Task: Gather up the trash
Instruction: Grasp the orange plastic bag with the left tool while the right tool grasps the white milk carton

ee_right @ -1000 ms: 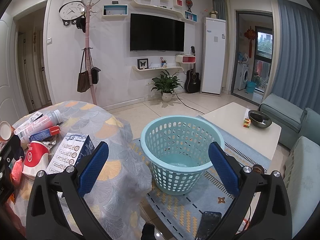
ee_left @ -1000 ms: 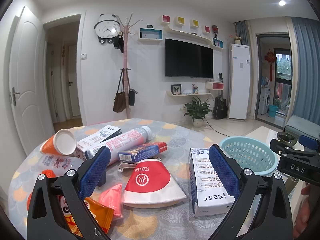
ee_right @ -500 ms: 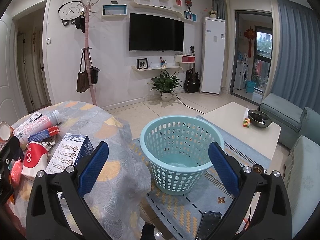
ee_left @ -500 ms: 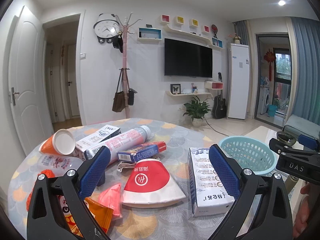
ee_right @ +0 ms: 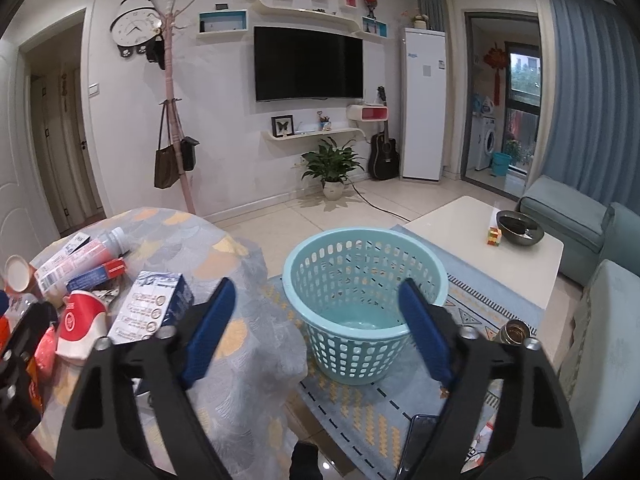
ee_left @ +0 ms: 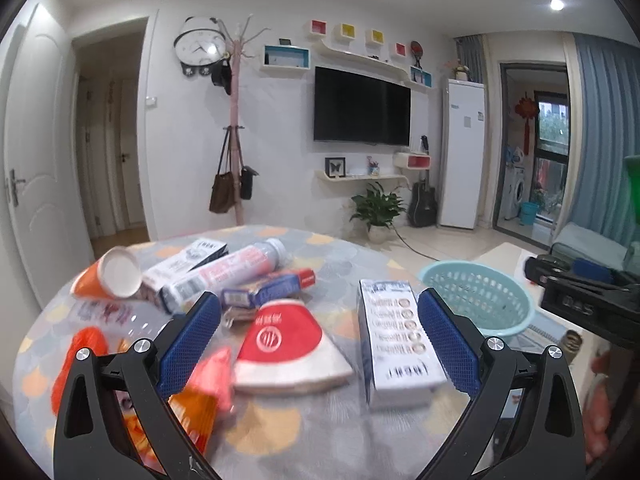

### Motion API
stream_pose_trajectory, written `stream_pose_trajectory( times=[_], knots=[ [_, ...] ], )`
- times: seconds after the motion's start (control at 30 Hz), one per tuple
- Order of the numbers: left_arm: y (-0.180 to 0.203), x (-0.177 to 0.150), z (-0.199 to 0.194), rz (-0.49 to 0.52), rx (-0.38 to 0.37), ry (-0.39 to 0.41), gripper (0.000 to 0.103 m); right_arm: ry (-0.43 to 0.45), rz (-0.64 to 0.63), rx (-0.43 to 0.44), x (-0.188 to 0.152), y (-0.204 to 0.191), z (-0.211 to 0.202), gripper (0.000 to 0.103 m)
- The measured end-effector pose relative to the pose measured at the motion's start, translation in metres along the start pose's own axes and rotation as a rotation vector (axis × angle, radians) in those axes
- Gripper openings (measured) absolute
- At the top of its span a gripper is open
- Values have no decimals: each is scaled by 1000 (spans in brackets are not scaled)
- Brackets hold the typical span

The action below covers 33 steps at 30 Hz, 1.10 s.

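The left gripper (ee_left: 318, 334) hovers over the counter (ee_left: 320, 436), its 2 fingers spread wide and pinching nothing. Between them lies a red-and-white paper cup (ee_left: 286, 346); a white carton (ee_left: 394, 338) lies at 3 o'clock of it, just beside the right-hand finger. The right gripper (ee_right: 316, 328) points at the light-blue basket (ee_right: 362, 276) on the floor, its fingers closing on empty air.

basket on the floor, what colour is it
Light turquoise, with rows of holes in its wall; the basket shows best in the right wrist view.
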<state>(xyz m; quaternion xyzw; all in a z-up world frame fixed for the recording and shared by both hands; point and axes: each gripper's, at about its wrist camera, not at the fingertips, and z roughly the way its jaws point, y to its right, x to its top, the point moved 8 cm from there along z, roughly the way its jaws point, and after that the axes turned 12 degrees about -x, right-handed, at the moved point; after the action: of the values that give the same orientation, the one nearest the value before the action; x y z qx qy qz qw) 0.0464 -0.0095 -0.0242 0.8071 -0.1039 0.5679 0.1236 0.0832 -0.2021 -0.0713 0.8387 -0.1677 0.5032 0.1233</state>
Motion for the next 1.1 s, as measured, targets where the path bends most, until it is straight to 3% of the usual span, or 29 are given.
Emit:
stream_pose_trajectory(
  times=[0.1, 0.3, 0.37, 0.5, 0.6, 0.77, 0.97, 1.1],
  knots=[
    [-9, 0, -21, -24, -2, -10, 96, -3, -13, 41, -1, -11, -7, 67],
    [-64, -2, -68, -112, 88, -38, 96, -7, -44, 135, -4, -44, -25, 67],
    [-93, -7, -82, -141, 139, -61, 96, -14, -62, 164, -5, -56, -29, 67],
    [-131, -23, -88, -183, 169, -147, 96, -58, -90, 230, -9, -86, -30, 67],
    [-152, -36, -86, -245, 136, -199, 96, -130, -107, 280, -15, -111, -23, 77],
    [-177, -58, -75, -366, 62, -263, 94, -246, -120, 284, -25, -137, -6, 79],
    [-185, -77, -58, -400, 49, -337, 85, -388, -132, 244, -43, -150, 21, 79],
    [-184, -80, -55, -387, 47, -341, 80, -411, -142, 251, -47, -158, 24, 79]
  ],
)
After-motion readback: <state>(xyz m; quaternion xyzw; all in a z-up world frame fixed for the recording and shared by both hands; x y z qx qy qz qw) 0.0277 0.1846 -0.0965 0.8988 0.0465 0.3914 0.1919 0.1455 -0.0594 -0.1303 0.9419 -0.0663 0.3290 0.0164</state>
